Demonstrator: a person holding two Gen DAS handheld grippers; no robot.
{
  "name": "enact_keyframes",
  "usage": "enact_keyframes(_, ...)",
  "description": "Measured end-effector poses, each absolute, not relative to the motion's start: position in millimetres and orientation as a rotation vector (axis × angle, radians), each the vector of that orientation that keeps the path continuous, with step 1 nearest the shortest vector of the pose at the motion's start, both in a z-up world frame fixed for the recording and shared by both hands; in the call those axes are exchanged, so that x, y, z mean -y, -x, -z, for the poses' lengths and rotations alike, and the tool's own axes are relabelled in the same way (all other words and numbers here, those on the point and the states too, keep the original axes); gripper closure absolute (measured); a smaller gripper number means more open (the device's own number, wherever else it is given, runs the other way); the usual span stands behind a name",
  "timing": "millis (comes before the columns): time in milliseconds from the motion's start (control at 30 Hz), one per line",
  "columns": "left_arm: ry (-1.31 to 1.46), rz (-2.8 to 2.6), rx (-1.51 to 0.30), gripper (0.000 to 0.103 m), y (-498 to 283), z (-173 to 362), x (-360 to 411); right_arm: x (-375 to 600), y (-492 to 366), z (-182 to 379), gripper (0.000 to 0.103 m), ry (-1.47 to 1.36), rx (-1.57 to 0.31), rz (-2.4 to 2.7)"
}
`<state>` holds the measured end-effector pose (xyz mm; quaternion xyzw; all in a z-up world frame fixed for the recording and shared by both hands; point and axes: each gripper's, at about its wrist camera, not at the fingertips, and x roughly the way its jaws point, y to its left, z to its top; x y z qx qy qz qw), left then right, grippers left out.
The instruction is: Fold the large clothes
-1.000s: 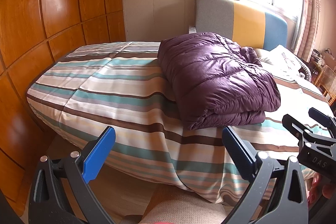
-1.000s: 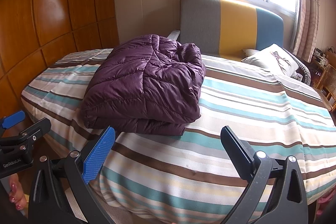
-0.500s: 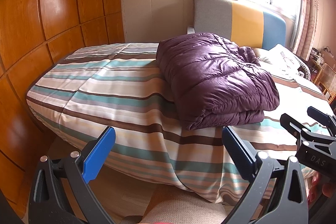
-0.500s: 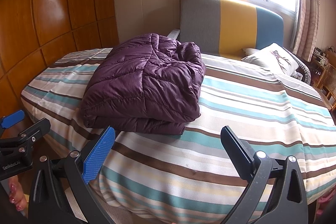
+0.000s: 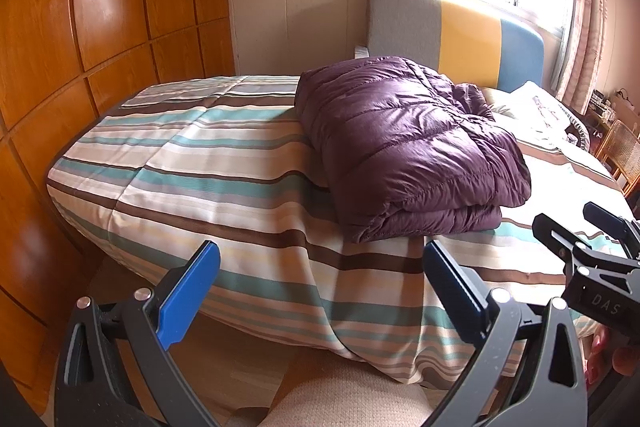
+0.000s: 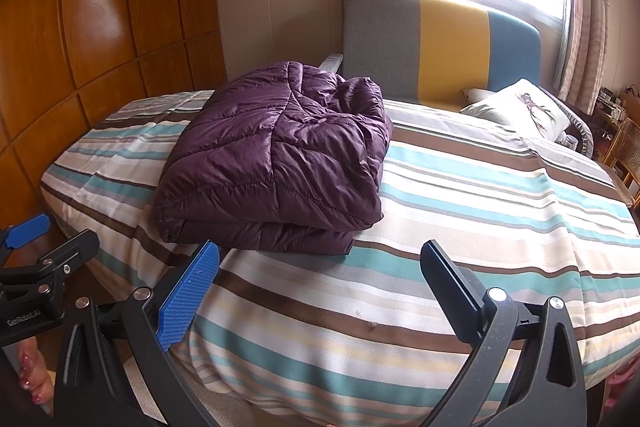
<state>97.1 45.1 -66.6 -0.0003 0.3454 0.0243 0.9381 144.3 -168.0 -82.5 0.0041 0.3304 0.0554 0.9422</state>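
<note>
A purple quilted down jacket [image 5: 408, 147] lies folded in a thick stack on the striped bed cover [image 5: 224, 163]; it also shows in the right wrist view [image 6: 276, 163]. My left gripper [image 5: 320, 291] is open and empty, held off the bed's near edge, short of the jacket. My right gripper [image 6: 316, 287] is open and empty, over the bed's near edge just in front of the jacket. The right gripper also shows at the right edge of the left wrist view [image 5: 592, 251], and the left gripper at the left edge of the right wrist view [image 6: 40, 251].
A wooden panelled wardrobe [image 5: 80, 47] runs along the left. A grey, yellow and blue headboard [image 6: 432, 47] stands behind the bed under a bright window. A white pillow [image 6: 520, 107] lies at the far right. A wicker chair [image 5: 620, 151] stands at the right.
The left wrist view has drifted slightly, so the jacket sits a little further left. Both grippers stay open and the jacket has not moved.
</note>
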Motion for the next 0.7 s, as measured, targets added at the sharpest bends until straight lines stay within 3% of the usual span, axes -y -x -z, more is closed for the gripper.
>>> enact_keyframes(700, -0.024, -0.064, -0.767, 0.002, -110.7, 81.1, -43.5, 179.0, -158.2, 94.1, 0.003, -0.045, -0.721, -0.106)
